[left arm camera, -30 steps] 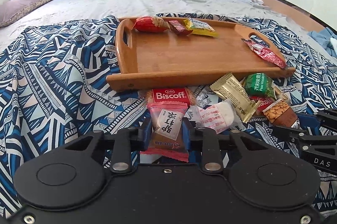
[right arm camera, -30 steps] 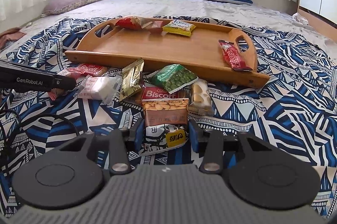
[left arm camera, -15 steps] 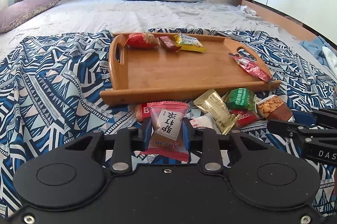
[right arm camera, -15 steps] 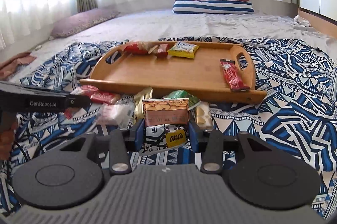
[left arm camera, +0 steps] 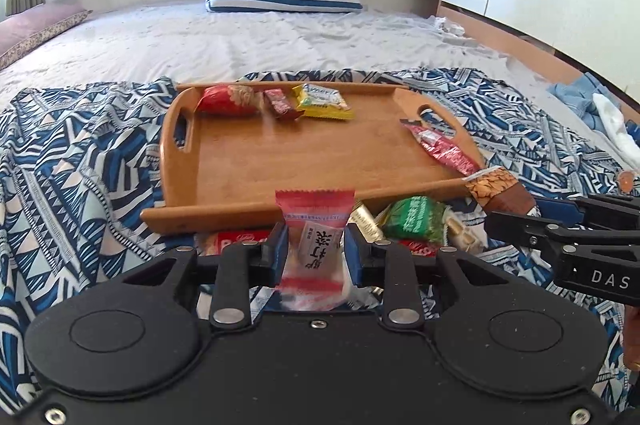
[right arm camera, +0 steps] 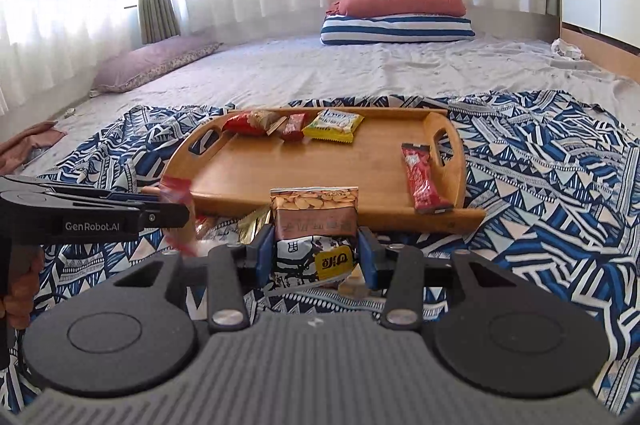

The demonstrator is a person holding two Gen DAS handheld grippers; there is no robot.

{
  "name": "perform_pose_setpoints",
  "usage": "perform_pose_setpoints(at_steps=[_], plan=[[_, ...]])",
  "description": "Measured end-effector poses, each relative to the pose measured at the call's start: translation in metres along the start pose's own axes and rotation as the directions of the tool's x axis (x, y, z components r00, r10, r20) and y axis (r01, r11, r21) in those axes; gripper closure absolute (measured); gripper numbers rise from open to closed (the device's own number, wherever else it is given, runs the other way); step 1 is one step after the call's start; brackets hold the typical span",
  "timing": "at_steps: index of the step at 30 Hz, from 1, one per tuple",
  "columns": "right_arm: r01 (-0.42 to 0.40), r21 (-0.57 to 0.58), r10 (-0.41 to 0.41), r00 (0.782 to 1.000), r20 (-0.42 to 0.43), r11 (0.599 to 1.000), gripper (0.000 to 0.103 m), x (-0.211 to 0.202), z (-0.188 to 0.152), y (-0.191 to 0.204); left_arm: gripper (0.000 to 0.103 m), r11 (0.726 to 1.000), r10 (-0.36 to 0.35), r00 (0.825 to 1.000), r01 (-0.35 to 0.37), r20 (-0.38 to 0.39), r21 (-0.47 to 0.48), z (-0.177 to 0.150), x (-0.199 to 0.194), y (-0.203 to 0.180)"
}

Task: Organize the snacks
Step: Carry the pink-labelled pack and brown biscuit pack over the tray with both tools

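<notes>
Left wrist view: left gripper [left arm camera: 315, 252] is clamped on a pink packet [left arm camera: 316, 240], blue pads pinching its sides so it stands upright and clear of the pile. Right wrist view: right gripper [right arm camera: 316, 257] grips a peanut pack [right arm camera: 314, 230] the same way, jaws at a medium gap because the pack is wider. Both packs sit off the blanket [right arm camera: 540, 185], just short of the tray [right arm camera: 312, 165], near edge dead ahead. Looks like a two-handed carry: one snack per claw, both pointed at the tray.

Tray already holds a red pack [left arm camera: 226, 100], a small red candy [left arm camera: 282, 104] and a yellow pack [left arm camera: 323, 101] lined up along the far rim, and a red bar [left arm camera: 442, 147] lying lengthwise by the right handle. Middle of the floor is bare, so there's room to drop both.

Loose pile remains in front of the tray: green pack [left arm camera: 414, 218], gold wrapper [left arm camera: 366, 221], a Biscoff pack [left arm camera: 236, 239] partly hidden behind the claw. Possibly more underneath, view is blocked.

Side pinch on crinkly film can slip; keep them level.
</notes>
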State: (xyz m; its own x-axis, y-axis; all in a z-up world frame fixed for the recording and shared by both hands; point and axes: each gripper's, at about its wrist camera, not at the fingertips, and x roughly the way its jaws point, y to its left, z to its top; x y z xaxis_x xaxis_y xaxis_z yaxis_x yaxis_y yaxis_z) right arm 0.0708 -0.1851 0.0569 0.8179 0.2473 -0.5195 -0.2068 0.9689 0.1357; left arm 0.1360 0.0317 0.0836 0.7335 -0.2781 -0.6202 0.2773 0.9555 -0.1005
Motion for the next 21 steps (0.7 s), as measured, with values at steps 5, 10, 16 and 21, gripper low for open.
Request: perform_pose_setpoints(at_steps=[5,10,16,21], plan=[[0.006,0.012,-0.006,1.000,0.022,1.000,0.056,0.003,0.011,-0.009,0.080,1.000,-0.018,0.999,0.018,0.036,0.017,0.015,0.000,-0.009],[0.012,0.012,-0.013,1.000,0.024,1.000,0.056,0.007,0.016,-0.015,0.077,1.000,-0.006,0.999,0.005,0.040,0.030,0.020,0.003,-0.013],[0.009,0.013,-0.009,1.000,0.001,1.000,0.056,0.012,0.008,-0.015,0.053,1.000,0.019,0.998,-0.018,-0.057,0.018,0.005,0.028,-0.007],[-0.004,0.025,0.004,1.000,-0.025,1.000,0.056,0.018,0.001,-0.014,0.050,0.997,0.068,0.995,-0.064,-0.076,0.053,0.002,0.047,-0.007]])
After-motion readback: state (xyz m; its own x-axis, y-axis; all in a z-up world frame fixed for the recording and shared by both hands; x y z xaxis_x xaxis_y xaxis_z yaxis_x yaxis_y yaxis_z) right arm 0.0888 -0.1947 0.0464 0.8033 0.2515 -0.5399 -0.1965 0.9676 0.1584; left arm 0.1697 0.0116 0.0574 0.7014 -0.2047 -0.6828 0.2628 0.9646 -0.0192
